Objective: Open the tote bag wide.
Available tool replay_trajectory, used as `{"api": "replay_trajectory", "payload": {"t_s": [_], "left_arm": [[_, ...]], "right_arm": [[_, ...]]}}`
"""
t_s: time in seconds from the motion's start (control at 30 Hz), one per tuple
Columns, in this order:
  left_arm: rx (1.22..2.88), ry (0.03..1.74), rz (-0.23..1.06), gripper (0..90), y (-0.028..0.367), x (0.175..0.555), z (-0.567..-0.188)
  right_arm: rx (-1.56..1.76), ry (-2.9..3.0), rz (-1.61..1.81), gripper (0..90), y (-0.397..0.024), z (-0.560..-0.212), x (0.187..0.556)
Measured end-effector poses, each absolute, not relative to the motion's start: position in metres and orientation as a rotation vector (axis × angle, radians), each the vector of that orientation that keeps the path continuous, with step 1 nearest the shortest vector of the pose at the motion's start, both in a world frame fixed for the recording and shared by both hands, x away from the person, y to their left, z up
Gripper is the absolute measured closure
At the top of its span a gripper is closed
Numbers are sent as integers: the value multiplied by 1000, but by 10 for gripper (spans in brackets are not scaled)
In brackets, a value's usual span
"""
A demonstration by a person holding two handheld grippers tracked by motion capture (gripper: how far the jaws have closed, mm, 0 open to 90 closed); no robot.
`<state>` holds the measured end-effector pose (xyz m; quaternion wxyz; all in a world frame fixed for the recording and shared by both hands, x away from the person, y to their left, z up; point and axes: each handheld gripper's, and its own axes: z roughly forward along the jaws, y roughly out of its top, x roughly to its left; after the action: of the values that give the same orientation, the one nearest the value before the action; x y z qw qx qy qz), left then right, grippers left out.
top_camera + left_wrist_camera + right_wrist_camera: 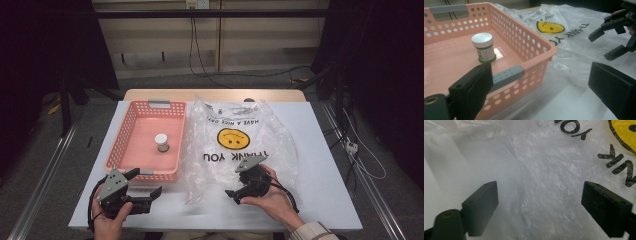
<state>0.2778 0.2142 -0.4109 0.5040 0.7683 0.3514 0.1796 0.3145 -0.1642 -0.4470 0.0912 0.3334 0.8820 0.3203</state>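
The right tool (239, 192) hangs over the near edge of the clear plastic bag (240, 135), at about 5 o'clock on the white tabletop (325, 200). Its jaws stand wide and hold nothing; in the right gripper view (539, 202) only crinkled film lies between them, and whether the pads touch it cannot be told. The bag lies flat at the tabletop's middle, its yellow smiley face (233, 138) and black lettering turned away from the person.

The left tool (145, 187) rests at about 7 o'clock, jaws also wide and empty, pointing toward 3 o'clock along the near wall of the pink basket (131, 120). In the left gripper view (539, 90) one jaw sits just in front of the basket's grey handle (506, 76).

The basket stands at about 10 o'clock, its right wall against the bag's left edge. Inside it a small white-capped jar (161, 142) stands upright near the centre. The basket's wall lies between the left tool and the jar.
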Motion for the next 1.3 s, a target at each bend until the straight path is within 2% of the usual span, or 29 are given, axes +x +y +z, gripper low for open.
{"api": "replay_trajectory", "payload": {"t_s": [0.07, 0.3, 0.33, 0.53, 0.6, 0.63, 0.67, 0.8, 1.03, 1.13, 1.3], "left_arm": [[1853, 844, 433, 61, 214, 278, -411], [1855, 846, 439, 61, 214, 279, -410], [1856, 844, 441, 61, 214, 278, -410], [1856, 836, 440, 62, 214, 278, -410], [1860, 836, 441, 62, 214, 279, -411], [1857, 841, 436, 62, 214, 279, -411], [1860, 840, 438, 62, 214, 279, -411], [1859, 840, 435, 62, 214, 279, -411], [1863, 837, 434, 62, 214, 279, -411], [1862, 838, 434, 62, 214, 279, -411], [1853, 841, 430, 62, 215, 280, -411]], "right_arm": [[985, 2637, 887, 198, -164, -453, 316], [1034, 2664, 874, 235, -166, -454, 320], [1051, 2661, 859, 264, -166, -453, 322], [1144, 2639, 851, 589, -177, -449, 333], [1177, 2623, 876, 668, -182, -449, 335], [1177, 2623, 876, 668, -182, -449, 335], [1211, 2602, 894, 729, -184, -450, 336], [1244, 2578, 914, 781, -188, -451, 336], [1234, 2566, 905, 818, -187, -452, 336], [1232, 2551, 898, 900, -188, -451, 337], [1244, 2556, 932, 900, -189, -450, 336]]}}
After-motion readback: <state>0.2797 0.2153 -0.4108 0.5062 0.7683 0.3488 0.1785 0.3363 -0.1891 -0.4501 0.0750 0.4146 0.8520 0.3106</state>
